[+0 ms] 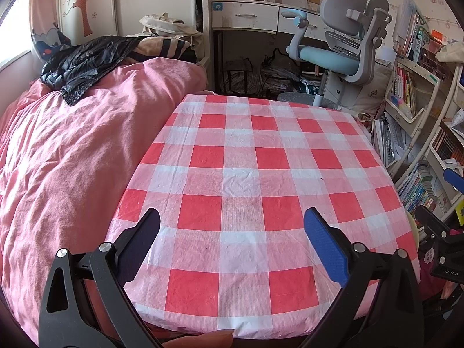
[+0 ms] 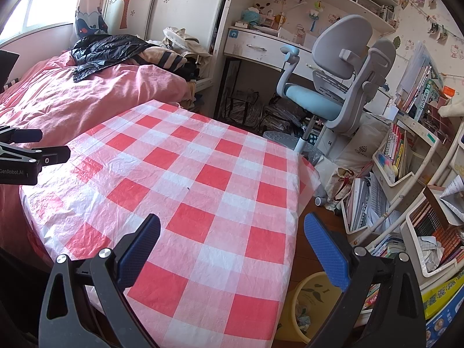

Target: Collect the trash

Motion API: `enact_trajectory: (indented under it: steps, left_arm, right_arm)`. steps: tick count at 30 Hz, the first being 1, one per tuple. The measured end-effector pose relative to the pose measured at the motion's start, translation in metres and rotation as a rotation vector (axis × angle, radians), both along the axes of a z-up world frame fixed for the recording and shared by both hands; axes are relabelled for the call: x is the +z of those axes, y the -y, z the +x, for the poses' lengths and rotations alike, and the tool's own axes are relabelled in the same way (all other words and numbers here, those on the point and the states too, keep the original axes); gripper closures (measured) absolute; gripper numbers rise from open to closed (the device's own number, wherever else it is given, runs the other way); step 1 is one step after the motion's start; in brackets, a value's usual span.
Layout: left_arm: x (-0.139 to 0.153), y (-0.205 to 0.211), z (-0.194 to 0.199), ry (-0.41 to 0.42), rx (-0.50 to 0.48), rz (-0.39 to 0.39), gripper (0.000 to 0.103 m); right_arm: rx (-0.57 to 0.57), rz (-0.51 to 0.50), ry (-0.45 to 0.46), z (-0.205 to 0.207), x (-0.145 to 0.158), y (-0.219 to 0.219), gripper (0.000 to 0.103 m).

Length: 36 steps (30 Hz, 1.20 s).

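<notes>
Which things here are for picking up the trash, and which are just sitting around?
For the job:
left gripper, open
right gripper, open
yellow bin with scraps inside

Just lying about:
checked tablecloth
pink duvet
black jacket
desk chair
books

Yellow trash bin (image 2: 311, 304): round plastic tub, pale yellow, leaf print on its side. Stands upright on the floor at the near right corner of the checked tabletop (image 2: 203, 188), partly hidden behind the cloth's edge. Open top. Crumpled paper scraps (image 2: 303, 314) lie inside, white and pale green. In the left wrist view only a sliver of its rim (image 1: 415, 227) shows.
</notes>
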State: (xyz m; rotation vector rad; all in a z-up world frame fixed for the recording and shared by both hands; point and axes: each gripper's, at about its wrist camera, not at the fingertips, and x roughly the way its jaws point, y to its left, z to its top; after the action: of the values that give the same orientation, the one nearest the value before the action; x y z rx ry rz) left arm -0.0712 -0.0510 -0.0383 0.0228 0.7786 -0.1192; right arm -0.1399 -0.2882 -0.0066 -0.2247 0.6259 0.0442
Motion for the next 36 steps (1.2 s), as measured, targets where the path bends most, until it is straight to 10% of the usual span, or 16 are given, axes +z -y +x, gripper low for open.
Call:
enact_trajectory:
  steps: [36]
  left_arm:
    - [-0.005,0.008,0.0,-0.027,-0.02,0.009,0.007]
  right_arm:
    - [0.006,-0.009,-0.002,0.002,0.004,-0.001,0.008]
